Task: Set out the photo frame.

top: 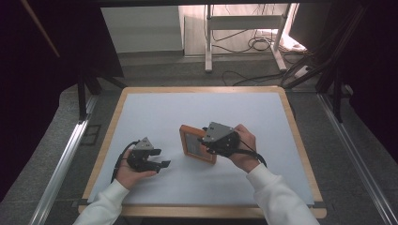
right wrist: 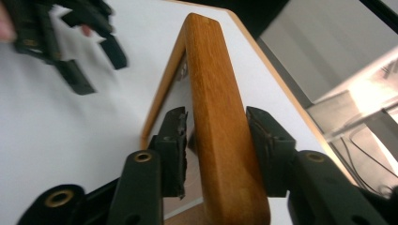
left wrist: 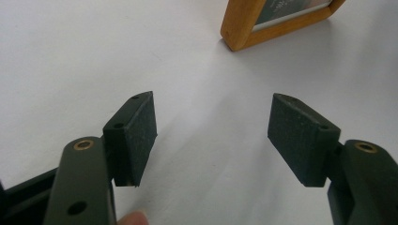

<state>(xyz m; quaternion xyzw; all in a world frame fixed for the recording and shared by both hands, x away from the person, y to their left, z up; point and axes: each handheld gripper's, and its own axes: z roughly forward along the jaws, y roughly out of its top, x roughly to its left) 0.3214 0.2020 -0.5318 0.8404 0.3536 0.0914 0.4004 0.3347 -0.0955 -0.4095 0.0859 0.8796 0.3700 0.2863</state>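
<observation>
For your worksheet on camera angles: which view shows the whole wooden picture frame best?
The high view: the picture frame shows whole on the table, front panel visible. The right gripper view shows its wooden edge close up between the right gripper's jaws; the left gripper view catches one corner.

The picture frame (top: 197, 144) sits on the table (top: 155, 112) just below its centre, propped up off the surface. The right gripper (top: 206, 140) is at the frame's 3 o'clock side, with the frame's edge (right wrist: 220, 140) between its jaws. The left gripper (top: 162, 164) lies at 8 o'clock from the frame, well apart from it, near the table's front-left part. Beyond the table at 12 o'clock, a stand (top: 244, 28) rises from the floor, with cables (top: 253, 44) lying around its foot.
</observation>
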